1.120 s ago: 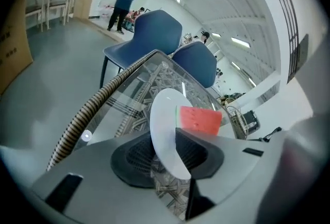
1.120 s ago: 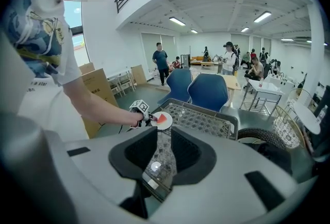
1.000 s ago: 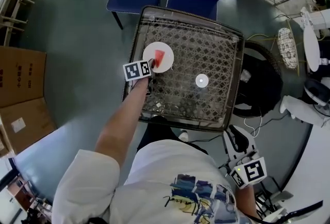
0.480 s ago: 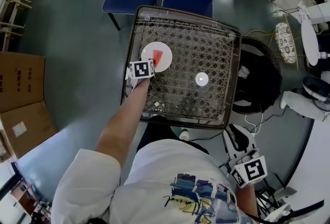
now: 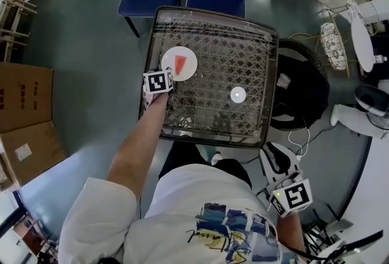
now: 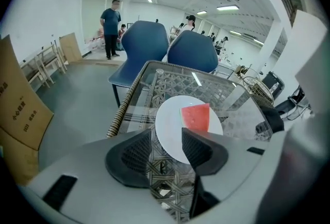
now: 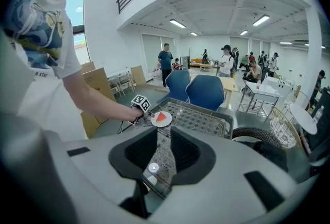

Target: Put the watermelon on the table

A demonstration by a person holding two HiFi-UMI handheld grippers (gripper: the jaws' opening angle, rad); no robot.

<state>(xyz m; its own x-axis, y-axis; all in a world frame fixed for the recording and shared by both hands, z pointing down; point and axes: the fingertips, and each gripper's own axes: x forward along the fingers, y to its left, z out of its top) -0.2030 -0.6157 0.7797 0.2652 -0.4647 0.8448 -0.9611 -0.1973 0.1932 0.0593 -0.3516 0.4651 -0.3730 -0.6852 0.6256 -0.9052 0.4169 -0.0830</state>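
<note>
The watermelon (image 5: 180, 63) slice lies on the white plate (image 5: 169, 57), which is set on the glass-topped table (image 5: 213, 117), upper left of centre in the head view. The left tool (image 6: 166, 141) is spread wide at the plate's near edge. Nothing is pinched; the plate is merely seen beyond the gap. The right tool (image 7: 164, 149) is held low at lower right, slightly spread and empty. Placement is judged complete; only withdrawal of the left tool is left.
</note>
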